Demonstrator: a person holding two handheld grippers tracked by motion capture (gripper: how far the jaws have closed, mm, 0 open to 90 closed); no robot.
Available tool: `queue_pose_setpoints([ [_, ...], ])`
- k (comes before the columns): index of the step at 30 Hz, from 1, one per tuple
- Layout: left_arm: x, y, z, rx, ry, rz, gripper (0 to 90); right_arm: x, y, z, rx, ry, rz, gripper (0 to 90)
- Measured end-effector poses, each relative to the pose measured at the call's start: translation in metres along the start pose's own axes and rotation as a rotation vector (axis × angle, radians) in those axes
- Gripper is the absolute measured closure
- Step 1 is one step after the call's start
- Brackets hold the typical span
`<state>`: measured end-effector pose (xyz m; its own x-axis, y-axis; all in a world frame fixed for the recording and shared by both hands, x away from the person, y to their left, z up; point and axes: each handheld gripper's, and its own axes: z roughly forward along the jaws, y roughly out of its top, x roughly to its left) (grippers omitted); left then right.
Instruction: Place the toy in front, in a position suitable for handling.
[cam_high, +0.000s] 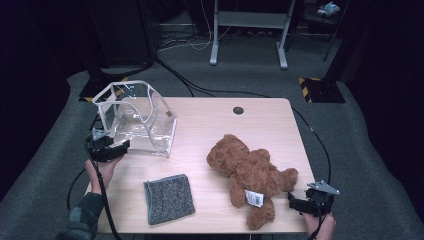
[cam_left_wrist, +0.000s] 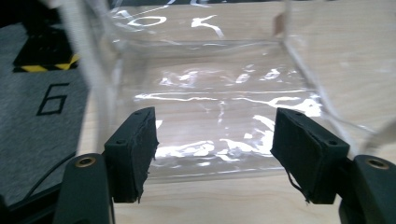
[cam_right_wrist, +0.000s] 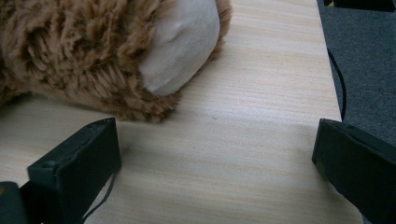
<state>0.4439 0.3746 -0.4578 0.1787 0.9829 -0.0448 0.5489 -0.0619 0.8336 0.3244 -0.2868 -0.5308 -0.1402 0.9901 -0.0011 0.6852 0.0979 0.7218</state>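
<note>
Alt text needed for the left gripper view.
Left tool, jaws open with nothing between them, faces a clear plastic bag-like container standing on the pale wooden table. Grey carpet marked with a 6 lies at left.

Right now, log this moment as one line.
left gripper: open, facing clear bin | right gripper: open beside teddy bear | grey cloth: untouched

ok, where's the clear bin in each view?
High view: clear bin at the table's far left, just ahead of the left gripper.
Left gripper view: bin spans the upper frame, beyond the open jaws.
Right gripper view: not in it.
Shared landmark: the wooden table.
</note>
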Motion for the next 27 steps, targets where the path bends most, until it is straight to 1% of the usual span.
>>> queue_pose_setpoints([
  [1,-0.011,0.0,-0.002,-0.003,-0.025,0.005,29.1,0.0,0.0,0.0,0.0,0.0,0.0,0.2],
  [2,-0.011,0.0,-0.002,-0.003,-0.025,0.005,27.8,0.0,0.0,0.0,0.0,0.0,0.0,0.2],
  [3,-0.017,0.001,-0.002,-0.008,-0.039,0.012,27.8,0.0,0.0,0.0,0.0,0.0,0.0,0.2],
  [4,-0.026,0.001,-0.002,-0.009,-0.059,0.031,24.5,0.0,0.0,0.0,0.0,0.0,0.0,0.2],
  [6,-0.036,0.002,-0.003,-0.007,-0.082,0.037,20.2,0.0,0.0,0.0,0.0,0.0,-0.001,0.2],
  [7,-0.036,0.002,-0.003,-0.007,-0.082,0.037,18.8,0.0,0.0,0.0,0.0,0.0,-0.001,0.2],
  [8,-0.042,0.003,-0.003,-0.007,-0.094,0.046,18.8,0.0,0.0,0.0,0.0,0.0,0.0,0.2],
  [10,-0.051,0.005,-0.004,-0.007,-0.11,0.057,16.0,0.0,0.0,0.0,0.0,0.0,0.0,0.2],
  [11,-0.056,0.006,-0.003,-0.016,-0.11,0.063,15.1,0.0,0.0,0.0,0.0,0.0,0.0,0.2],
  [12,-0.064,0.007,-0.003,-0.011,-0.12,0.074,14.6,0.0,0.0,0.0,0.0,0.0,0.0,0.2],
  [13,-0.064,0.007,-0.003,-0.011,-0.12,0.074,14.6,0.0,0.0,0.0,0.0,0.0,0.0,0.2],
  [16,-0.077,0.009,0.003,-0.009,-0.136,0.092,14.9,0.0,0.0,0.0,0.0,0.0,0.001,0.2],
  [17,-0.08,0.009,0.005,-0.007,-0.135,0.101,19.3,0.0,0.0,0.0,0.0,0.0,0.0,0.2],
  [18,-0.085,0.01,0.01,-0.008,-0.13,0.104,25.7,0.0,0.0,0.0,0.0,0.0,0.001,0.2],
  [19,-0.085,0.01,0.01,-0.008,-0.13,0.104,31.3,0.0,0.0,0.0,0.0,0.0,0.001,0.2],
  [20,-0.088,0.01,0.015,-0.02,-0.129,0.104,35.8,0.0,0.0,0.0,0.001,0.0,0.001,0.2],
  [21,-0.088,0.01,0.015,-0.02,-0.129,0.104,41.6,0.0,0.0,0.0,0.001,0.0,0.001,0.2],
  [22,-0.09,0.01,0.02,-0.03,-0.122,0.105,47.9,0.0,0.0,0.0,0.001,0.0,0.001,0.2],
  [23,-0.09,0.011,0.022,-0.032,-0.126,0.103,51.9,0.0,0.0,0.0,0.001,0.0,0.001,0.2],
  [24,-0.089,0.011,0.025,-0.034,-0.127,0.103,58.2,0.0,0.0,0.0,0.0,0.0,0.0,0.2],
  [25,-0.089,0.011,0.025,-0.034,-0.127,0.103,63.2,0.0,0.0,0.0,0.0,0.0,0.0,0.2],
  [26,-0.088,0.011,0.028,-0.028,-0.131,0.101,66.9,0.0,0.0,0.0,0.0,0.001,-0.001,0.2],
  [27,-0.087,0.012,0.03,-0.028,-0.13,0.1,66.9,0.0,0.0,0.0,0.0,0.001,-0.001,0.2],
])
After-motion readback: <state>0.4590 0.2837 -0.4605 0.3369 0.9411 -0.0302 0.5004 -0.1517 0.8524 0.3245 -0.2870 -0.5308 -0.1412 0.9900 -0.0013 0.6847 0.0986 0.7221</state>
